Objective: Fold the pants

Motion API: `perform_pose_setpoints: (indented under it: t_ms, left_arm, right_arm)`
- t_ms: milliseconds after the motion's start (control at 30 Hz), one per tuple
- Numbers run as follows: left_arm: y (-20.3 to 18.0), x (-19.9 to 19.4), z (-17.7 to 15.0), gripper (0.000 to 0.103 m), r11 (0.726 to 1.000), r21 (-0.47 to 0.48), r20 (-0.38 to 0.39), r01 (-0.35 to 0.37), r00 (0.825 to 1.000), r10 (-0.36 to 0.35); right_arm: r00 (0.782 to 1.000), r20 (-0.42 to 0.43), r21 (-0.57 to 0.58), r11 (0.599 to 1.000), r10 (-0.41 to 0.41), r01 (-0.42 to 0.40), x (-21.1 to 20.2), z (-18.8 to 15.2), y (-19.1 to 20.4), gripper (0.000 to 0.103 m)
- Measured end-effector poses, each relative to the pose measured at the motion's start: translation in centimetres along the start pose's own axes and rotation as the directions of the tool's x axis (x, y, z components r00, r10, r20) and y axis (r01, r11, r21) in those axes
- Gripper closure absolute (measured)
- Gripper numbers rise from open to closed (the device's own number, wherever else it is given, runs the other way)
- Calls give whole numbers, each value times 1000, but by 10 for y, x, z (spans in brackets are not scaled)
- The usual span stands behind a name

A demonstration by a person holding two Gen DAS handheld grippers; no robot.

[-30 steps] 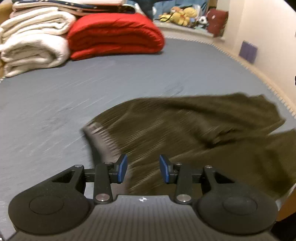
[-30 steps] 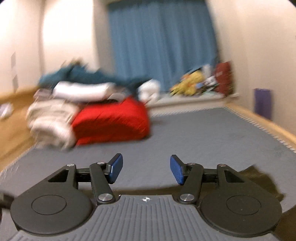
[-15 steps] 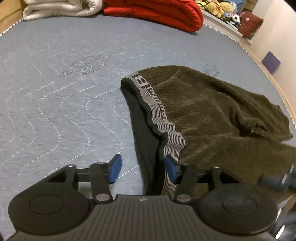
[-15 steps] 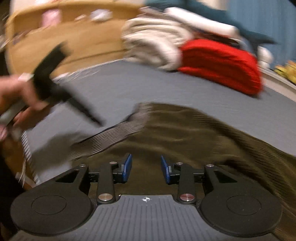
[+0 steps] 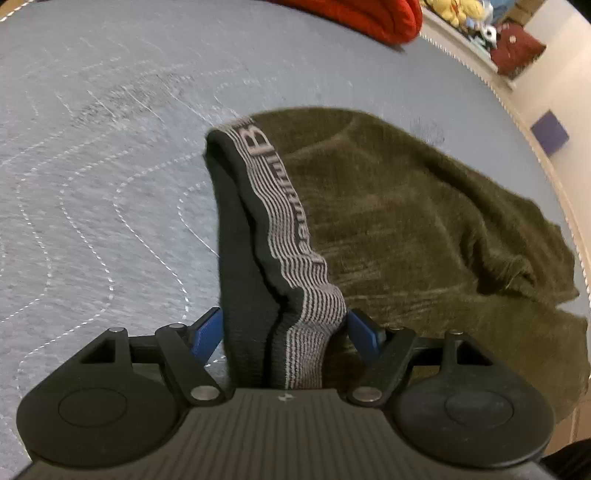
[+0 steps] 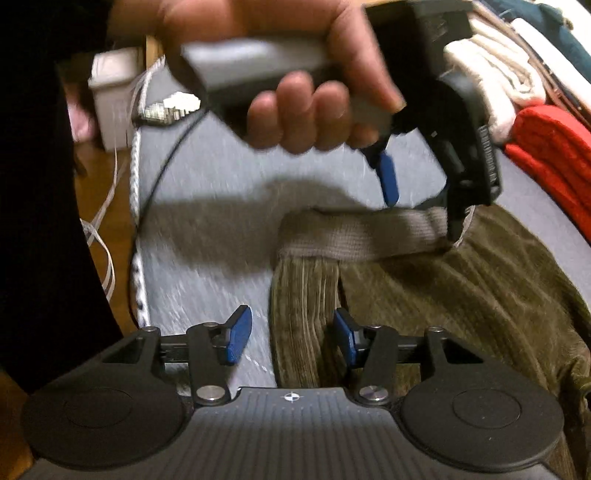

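Note:
Olive ribbed pants (image 5: 417, 229) lie spread on the grey quilted bed (image 5: 92, 177), with a grey striped waistband (image 5: 280, 229) at their left end. My left gripper (image 5: 284, 332) is open, its blue pads on either side of the waistband's near end. In the right wrist view the left gripper (image 6: 424, 192) hangs over the waistband (image 6: 362, 232), held by a hand (image 6: 295, 74). My right gripper (image 6: 291, 336) is open around the pants' side edge (image 6: 306, 314) just below the waistband.
A red folded blanket (image 5: 369, 14) and stuffed toys (image 5: 458, 11) lie at the far end of the bed. White towels (image 6: 498, 70) are stacked beside the red blanket (image 6: 554, 155). The bed's corded edge (image 6: 138, 258) and wooden floor (image 6: 99, 184) are at the left.
Both grippers came down to the waistband. The left one opened wider and slid around the waistband end. The right one opened and reached the pants' side edge.

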State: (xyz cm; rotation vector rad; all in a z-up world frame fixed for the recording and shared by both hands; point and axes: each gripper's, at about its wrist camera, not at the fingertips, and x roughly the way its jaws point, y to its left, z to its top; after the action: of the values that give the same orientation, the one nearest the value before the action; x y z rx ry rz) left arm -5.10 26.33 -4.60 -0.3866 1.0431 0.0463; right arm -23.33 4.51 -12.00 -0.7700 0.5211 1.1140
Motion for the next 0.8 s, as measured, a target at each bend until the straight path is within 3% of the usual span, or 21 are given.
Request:
perform_pose_setpoints:
  t_ms: [33, 100, 167, 267, 333, 400, 500, 667, 800]
  left_arm:
    - [-2, 4, -1, 24, 1000, 8, -7, -4, 1000, 4]
    - [-2, 10, -3, 24, 1000, 14, -27, -3, 1000, 3]
    - [-6, 11, -6, 26, 998, 52, -28, -19, 999, 21]
    - [-8, 7, -9, 49, 996, 79, -21, -29, 999, 30]
    - [-4, 0, -10, 73, 997, 70, -9, -18, 1000, 18]
    - [-3, -10, -11, 83, 997, 75, 10, 1, 1000, -2]
    - [-9, -27, -18, 86, 990, 138, 44, -20, 999, 15]
    - [-1, -51, -30, 87, 987, 134, 69, -86, 995, 77]
    - [10, -55, -35, 86, 986, 121, 43, -114, 993, 109]
  right_arm:
    - [1000, 6, 1, 1000, 7, -7, 0, 0, -1, 53]
    - [1000, 6, 2, 1000, 19, -19, -3, 3, -2, 73]
    - [1000, 0, -12, 1000, 9, -9, -4, 5, -2, 84]
    - [1000, 14, -43, 999, 20, -20, -11, 7, -3, 91]
    - [999, 36, -40, 999, 37, -35, -17, 10, -3, 92]
    - [998, 52, -37, 998, 43, -41, -17, 12, -4, 92]
    - [998, 49, -42, 998, 50, -48, -13, 15, -1, 93]
    - [991, 86, -59, 993, 103, -98, -19, 24, 7, 93]
    - [980, 128, -57, 988, 151, -144, -24, 35, 13, 93]
